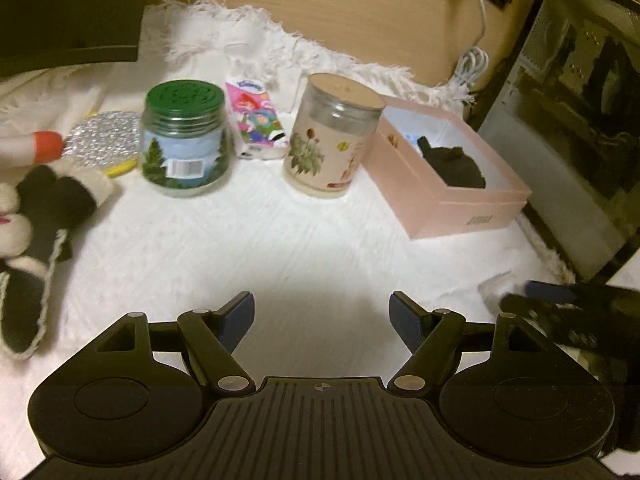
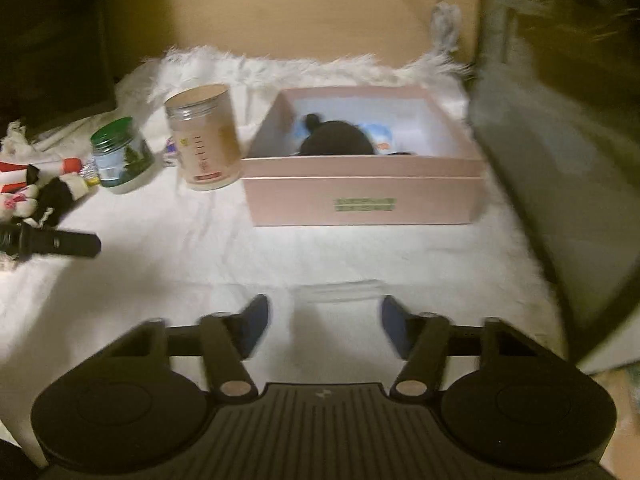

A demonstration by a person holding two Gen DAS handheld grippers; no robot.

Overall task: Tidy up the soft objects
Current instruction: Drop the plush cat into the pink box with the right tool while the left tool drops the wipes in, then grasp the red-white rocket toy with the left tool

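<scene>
Both empty: left gripper (image 1: 322,316) spread wide, right gripper (image 2: 323,326) parted; next, likely the plush pile (image 1: 36,216) for the pink box (image 2: 360,196).

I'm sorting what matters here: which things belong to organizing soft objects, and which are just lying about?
Job:
pink cardboard box
black soft item in it
black-and-white plush toy

Lying about:
green-lidded glass jar
flower-printed jar
tissue pack
glittery silver disc

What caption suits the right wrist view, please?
Open right gripper faces a pink box holding a dark soft item.
</scene>
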